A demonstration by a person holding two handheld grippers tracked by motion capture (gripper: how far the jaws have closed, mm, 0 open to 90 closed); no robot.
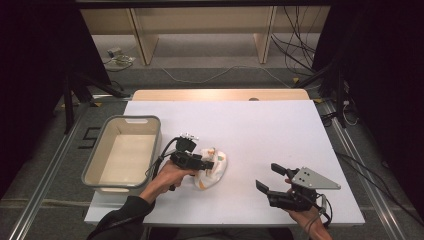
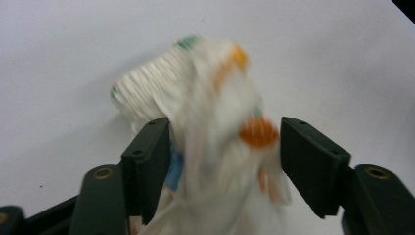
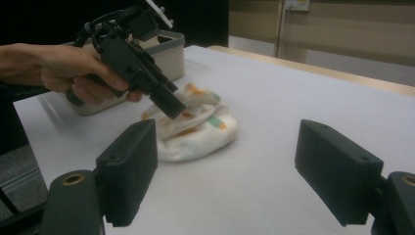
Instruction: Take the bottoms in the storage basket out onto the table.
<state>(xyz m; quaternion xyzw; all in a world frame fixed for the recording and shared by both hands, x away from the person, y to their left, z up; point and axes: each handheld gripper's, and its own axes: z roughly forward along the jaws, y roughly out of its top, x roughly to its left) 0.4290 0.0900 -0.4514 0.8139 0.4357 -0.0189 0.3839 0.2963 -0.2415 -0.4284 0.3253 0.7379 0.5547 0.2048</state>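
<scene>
Cloth bundle (image 1: 212, 168) lies on the white table (image 1: 260, 125), at three o'clock of the grey bin (image 1: 125, 150); your left gripper (image 1: 207, 166) straddles it, jaws parted, unclamped. Your right gripper (image 1: 268, 178) hangs wide open, empty.

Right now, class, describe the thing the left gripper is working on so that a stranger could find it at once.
Start at the white table and the grey bin on its left. Just right of the bin lies a crumpled white cloth, the only soft thing there, dotted with orange and green marks.
</scene>
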